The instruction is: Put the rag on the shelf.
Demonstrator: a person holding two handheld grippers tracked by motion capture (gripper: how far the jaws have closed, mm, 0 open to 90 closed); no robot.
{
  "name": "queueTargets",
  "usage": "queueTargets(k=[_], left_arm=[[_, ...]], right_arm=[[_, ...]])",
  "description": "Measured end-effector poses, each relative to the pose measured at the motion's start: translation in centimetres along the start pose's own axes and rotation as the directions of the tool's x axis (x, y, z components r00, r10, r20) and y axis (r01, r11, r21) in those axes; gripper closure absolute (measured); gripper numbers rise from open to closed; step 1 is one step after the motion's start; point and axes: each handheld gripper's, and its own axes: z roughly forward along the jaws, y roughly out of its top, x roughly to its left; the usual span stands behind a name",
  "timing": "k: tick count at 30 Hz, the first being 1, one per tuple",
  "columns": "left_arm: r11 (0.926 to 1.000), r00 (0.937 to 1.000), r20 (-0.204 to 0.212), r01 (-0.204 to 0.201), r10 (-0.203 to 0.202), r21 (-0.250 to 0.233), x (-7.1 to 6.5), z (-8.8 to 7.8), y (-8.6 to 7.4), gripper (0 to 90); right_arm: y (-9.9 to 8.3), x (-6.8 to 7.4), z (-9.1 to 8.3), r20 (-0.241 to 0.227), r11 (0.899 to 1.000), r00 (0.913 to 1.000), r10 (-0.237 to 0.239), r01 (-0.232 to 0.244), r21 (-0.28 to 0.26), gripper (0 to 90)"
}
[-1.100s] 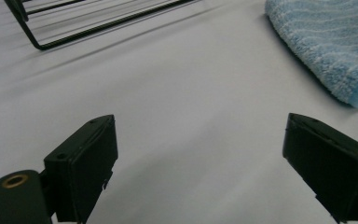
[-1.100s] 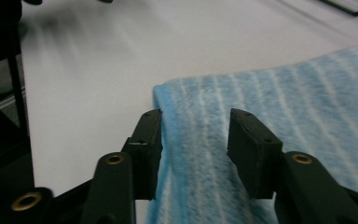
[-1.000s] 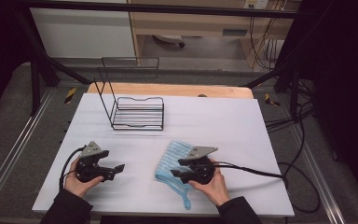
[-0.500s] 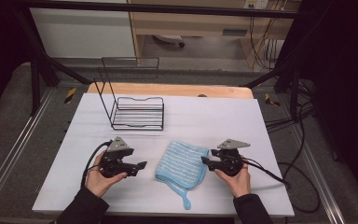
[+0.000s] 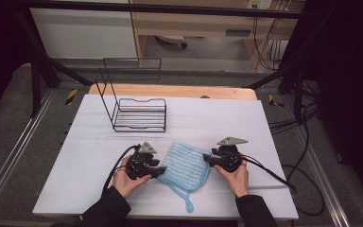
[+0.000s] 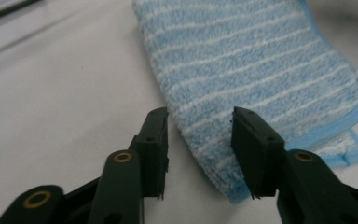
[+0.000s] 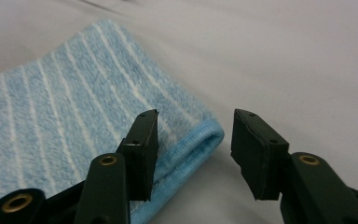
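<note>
While the folded blue striped cloth (image 5: 185, 165) lies limp at the table's (image 5: 94, 142) six o'clock, my left gripper (image 6: 199, 154) and right gripper (image 7: 193, 154), jaws just closing yet unclenched, straddle its soft, light corners, which I judge the best hold.

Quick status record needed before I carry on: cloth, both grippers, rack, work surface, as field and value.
cloth: light blue towelling cloth with white stripes, folded, flat on table, hanging loop at its near corner
left gripper: left gripper at cloth's left edge, jaws have just been closing, astride the folded edge, pads not yet pressing
right gripper: right gripper at cloth's right corner, jaws have just been closing, corner between them, not pinched
rack: black wire rack, beyond cloth, nothing in it
surface: white table
</note>
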Motion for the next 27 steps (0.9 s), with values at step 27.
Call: queueTargets(k=[27], left_arm=[[0.9991, 0.9995, 0.011, 0.031, -0.031, 0.030, -1.1, -1.3, -2.3, 88.1]], right_arm=[[1.4, 0.7, 2.3, -0.136, 0.999, 0.9905, -0.023, 0.026, 0.021, 79.9]])
